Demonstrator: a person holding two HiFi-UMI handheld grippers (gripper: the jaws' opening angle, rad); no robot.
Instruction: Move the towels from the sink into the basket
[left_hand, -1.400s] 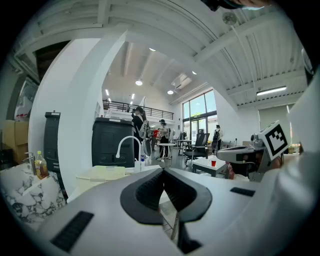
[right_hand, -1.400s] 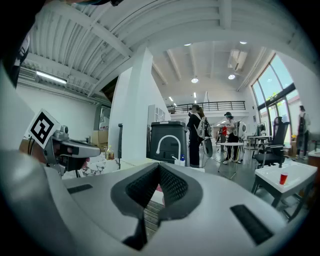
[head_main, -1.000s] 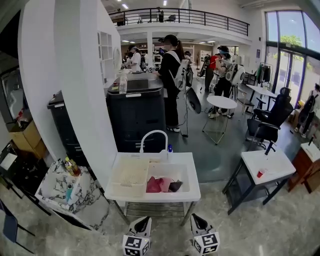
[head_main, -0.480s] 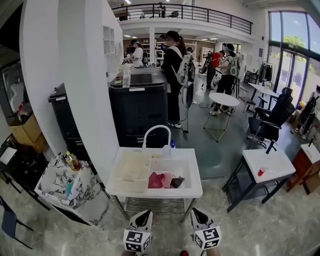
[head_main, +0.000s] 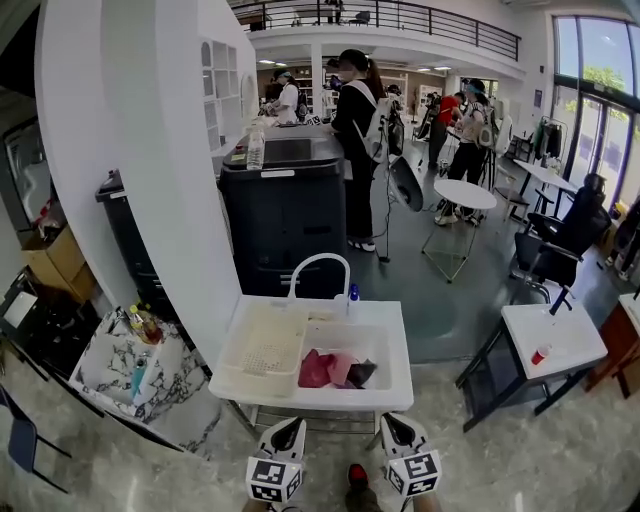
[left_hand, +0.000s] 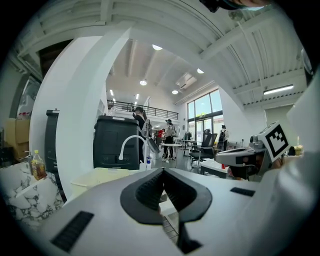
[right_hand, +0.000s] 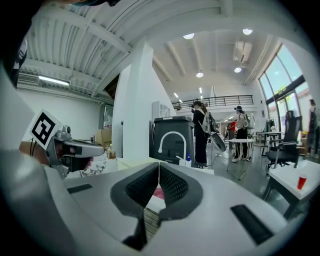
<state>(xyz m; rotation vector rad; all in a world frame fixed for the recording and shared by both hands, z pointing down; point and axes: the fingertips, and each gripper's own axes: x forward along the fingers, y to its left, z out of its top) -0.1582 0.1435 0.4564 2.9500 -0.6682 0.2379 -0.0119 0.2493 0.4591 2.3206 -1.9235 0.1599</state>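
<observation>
A white sink unit (head_main: 395, 345) stands in front of me. In its basin lie the towels: a dark pink one (head_main: 316, 369), a lighter pink one (head_main: 338, 366) and a dark one (head_main: 359, 373). A cream basket (head_main: 262, 345) sits on the unit's left half, also visible in the left gripper view (left_hand: 100, 177). My left gripper (head_main: 290, 430) and right gripper (head_main: 393, 427) hover side by side just short of the unit's near edge, both shut and empty. In the right gripper view a bit of pink towel (right_hand: 159, 193) shows past the shut jaws.
A curved white faucet (head_main: 318, 268) and a small blue bottle (head_main: 353, 292) stand at the sink's back. Behind are a black cabinet (head_main: 290, 215) and a white pillar (head_main: 150, 160). A marble-patterned table (head_main: 120, 375) is left, a white table with a red cup (head_main: 543, 353) right. People (head_main: 360, 130) stand beyond.
The sink has come nearer in the head view. Both grippers have moved forward toward its near edge, still shut and side by side.
</observation>
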